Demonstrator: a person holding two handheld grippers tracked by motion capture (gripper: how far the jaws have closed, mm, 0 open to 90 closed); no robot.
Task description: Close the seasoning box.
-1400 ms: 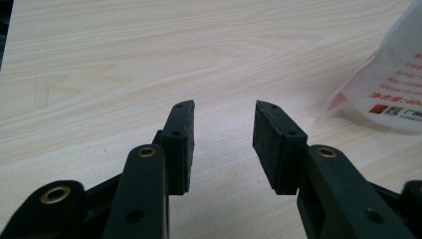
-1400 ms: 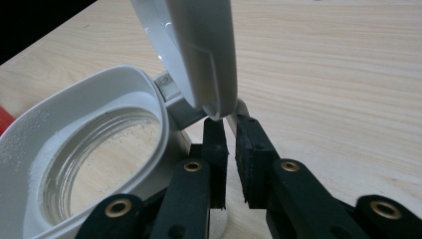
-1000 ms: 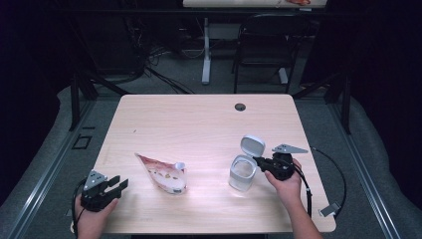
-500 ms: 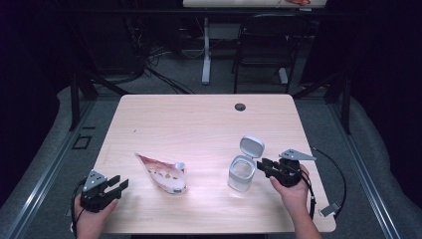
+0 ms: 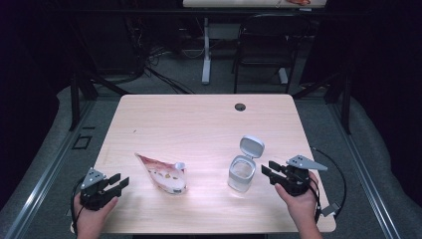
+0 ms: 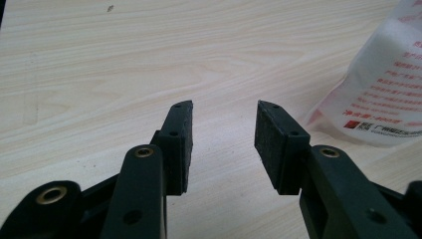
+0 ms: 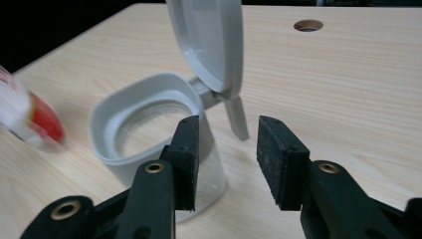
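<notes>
My left gripper (image 5: 118,182) sits at the near left corner of the worktop (image 5: 199,119), jaws spread with nothing between them. The pouch (image 5: 164,173) lies just to its right, its long axis running from far-left to near-right, spout toward the jar; my left gripper is the nearer one to it. Further right stands the clear jar (image 5: 242,174), lid (image 5: 251,147) flipped up on its far side, mouth open. My right gripper (image 5: 267,172) waits just beside the jar on its right, also parted and empty. The right gripper view gives what the high view cannot (the hinge and the threaded rim inside the mouth); the left gripper view shows the pouch's (image 6: 383,94) red print close up.
</notes>
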